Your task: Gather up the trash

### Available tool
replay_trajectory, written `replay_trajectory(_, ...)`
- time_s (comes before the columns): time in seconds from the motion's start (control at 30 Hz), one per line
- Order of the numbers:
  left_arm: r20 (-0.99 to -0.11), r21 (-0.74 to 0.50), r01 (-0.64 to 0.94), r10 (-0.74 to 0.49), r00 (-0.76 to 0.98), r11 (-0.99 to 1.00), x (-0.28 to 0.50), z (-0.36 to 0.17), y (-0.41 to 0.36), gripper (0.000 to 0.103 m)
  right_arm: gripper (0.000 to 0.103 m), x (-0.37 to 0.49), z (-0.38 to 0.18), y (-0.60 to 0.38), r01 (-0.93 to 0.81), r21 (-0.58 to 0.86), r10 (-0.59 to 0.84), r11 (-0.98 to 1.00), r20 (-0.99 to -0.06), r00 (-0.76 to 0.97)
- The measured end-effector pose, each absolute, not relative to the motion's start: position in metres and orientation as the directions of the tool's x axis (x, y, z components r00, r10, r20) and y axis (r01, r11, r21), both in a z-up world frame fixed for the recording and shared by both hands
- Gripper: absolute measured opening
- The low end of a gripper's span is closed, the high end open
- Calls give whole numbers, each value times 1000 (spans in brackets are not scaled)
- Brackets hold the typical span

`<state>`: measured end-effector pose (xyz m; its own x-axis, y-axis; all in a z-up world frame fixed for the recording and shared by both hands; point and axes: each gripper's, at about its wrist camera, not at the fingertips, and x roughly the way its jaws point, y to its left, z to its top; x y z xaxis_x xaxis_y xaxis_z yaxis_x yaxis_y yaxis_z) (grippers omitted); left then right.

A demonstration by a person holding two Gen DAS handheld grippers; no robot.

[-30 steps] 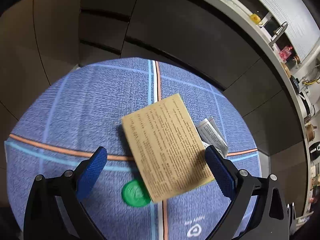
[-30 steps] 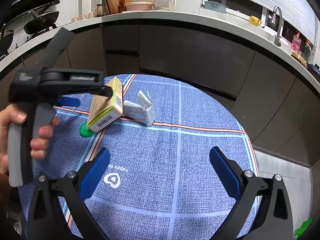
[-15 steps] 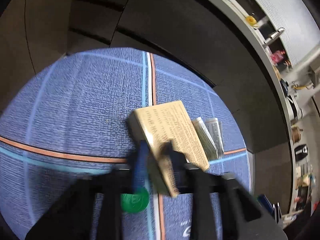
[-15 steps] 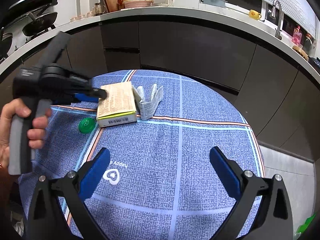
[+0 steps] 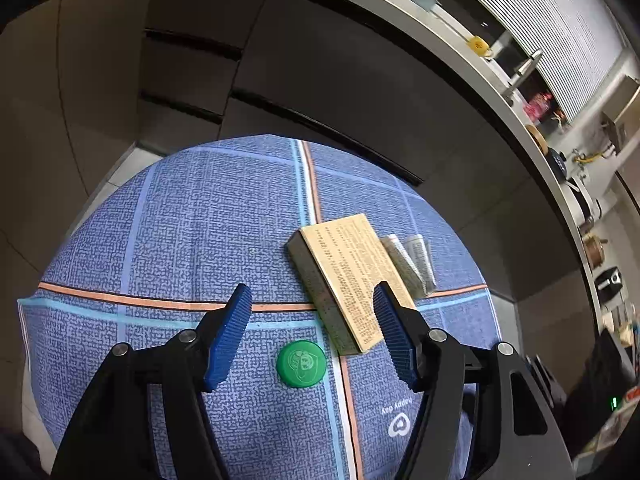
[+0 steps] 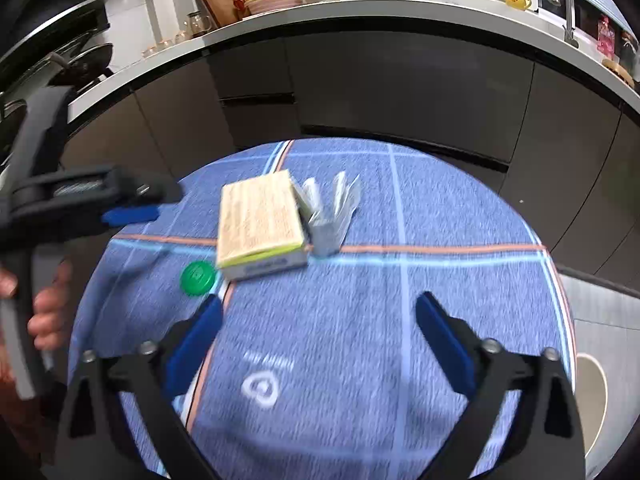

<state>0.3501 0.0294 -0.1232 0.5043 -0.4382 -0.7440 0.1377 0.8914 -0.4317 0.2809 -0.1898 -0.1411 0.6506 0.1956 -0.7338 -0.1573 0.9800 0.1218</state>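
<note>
A tan printed box (image 5: 352, 280) lies flat on the blue checked tablecloth (image 5: 192, 232), with a crumpled white wrapper (image 5: 412, 264) touching its far side and a green bottle cap (image 5: 301, 364) near its front corner. My left gripper (image 5: 311, 295) hovers over the cap and the box's near end; its jaws are opening and the pads touch nothing. In the right wrist view the box (image 6: 260, 220), wrapper (image 6: 332, 212) and cap (image 6: 197, 277) sit ahead of my right gripper (image 6: 319, 302), whose jaws are closing slightly with nothing between them. The left gripper's blue finger (image 6: 132, 215) hangs left of the box.
The round table drops off on all sides. Dark kitchen cabinets (image 6: 400, 92) and a cluttered counter (image 6: 360, 12) stand behind it. A person's hand (image 6: 48, 312) holds the left gripper's handle. A pale round object (image 6: 592, 392) sits on the floor at lower right.
The box went from tilted on its edge to lying flat. The left gripper shut beside it, then opened and drew back to the left. The right gripper moved in and its jaws narrowed a little.
</note>
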Motion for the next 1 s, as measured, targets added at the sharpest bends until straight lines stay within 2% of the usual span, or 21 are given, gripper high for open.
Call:
replay_trajectory(0.03, -743, -434, 143, -443, 502, 890, 350, -123, 29, 62, 79, 287, -141, -190, -153, 129, 198, 980, -736, 648)
replay_trajectory(0.13, -742, -434, 160, -452, 494, 887, 348, -123, 27, 65, 65, 309, -140, -193, -144, 181, 232, 973, -736, 636)
replay_trajectory(0.23, -747, -425, 173, -453, 487, 888, 347, -126, 25, 66, 55, 330, -144, -192, -141, 222, 261, 965, -737, 623)
replay_trajectory(0.37, -761, -402, 191, -443, 474, 896, 348, -133, 21, 67, 49, 354, -157, -191, -131, 262, 287, 956, -753, 593)
replay_trajectory(0.4, -768, -385, 198, -432, 472, 901, 348, -135, 21, 67, 42, 357, -160, -191, -126, 262, 285, 957, -757, 588)
replay_trajectory(0.43, -772, -375, 205, -427, 470, 904, 347, -137, 21, 67, 23, 361, -164, -193, -120, 258, 278, 959, -763, 584)
replay_trajectory(0.47, -778, -364, 217, -424, 464, 906, 346, -139, 20, 66, 19, 364, -167, -197, -107, 253, 266, 962, -768, 582)
replay_trajectory(0.53, -784, -352, 240, -425, 453, 905, 342, -143, 19, 65, 18, 362, -167, -206, -78, 259, 253, 963, -761, 598)
replay_trajectory(0.6, -792, -332, 271, -423, 441, 904, 338, -148, 18, 57, 18, 353, -165, -217, -66, 243, 230, 968, -750, 620)
replay_trajectory(0.9, -838, -232, 322, -356, 414, 918, 321, -175, 3, 57, 19, 300, -159, -245, -56, 232, 213, 971, -738, 640)
replay_trajectory(1.0, -843, -177, 342, -322, 432, 923, 317, -175, -2, 50, 22, 285, -162, -248, -58, 224, 209, 973, -745, 634)
